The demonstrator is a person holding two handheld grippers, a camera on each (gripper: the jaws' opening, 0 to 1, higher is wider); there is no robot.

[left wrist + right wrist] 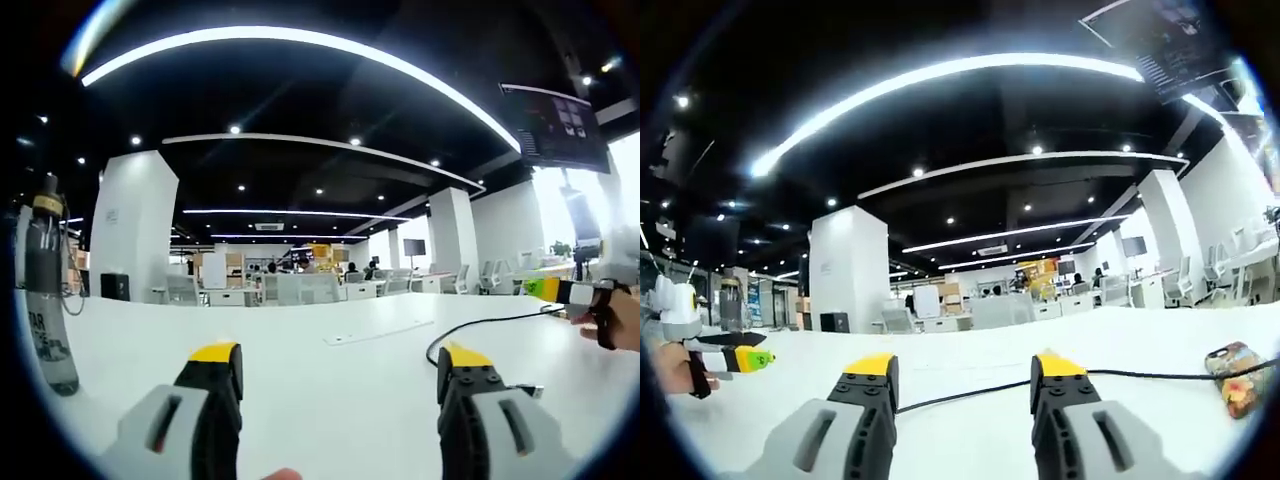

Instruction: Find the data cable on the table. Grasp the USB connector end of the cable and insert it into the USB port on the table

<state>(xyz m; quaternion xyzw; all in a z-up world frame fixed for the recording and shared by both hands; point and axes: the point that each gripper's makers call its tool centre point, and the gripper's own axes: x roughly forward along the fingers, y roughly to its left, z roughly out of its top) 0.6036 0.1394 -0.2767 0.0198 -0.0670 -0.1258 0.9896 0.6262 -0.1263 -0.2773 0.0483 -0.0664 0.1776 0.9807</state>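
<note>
There is one big white table point(150, 340) under my hands, smooth and flat.

I hold two tongs, both grey with yellow tips. My left tongs point(338, 355) are spread wide, with nothing between the jaws. My right tongs point(964, 365) are spread wide too and grip nothing.

One tall see-through bottle point(45, 290) with a yellow band near its neck stands upright on the table, far to the left in the left gripper view. It is the one container here. I cannot tell what is inside it.

One long thin black cable point(1140, 375) lies on the table. In the right gripper view it runs across just behind both jaw tips. In the left gripper view it bends in a curve just beside the right jaw and then runs off to the right edge. I cannot tell where its plug end is.

One flat thing with a bright pattern point(1237, 378), shaped like a phone, lies near the cable at the right edge.

One thin pale strip point(380, 332) lies flat on the table ahead of my left tongs, apart from the cable.
</note>
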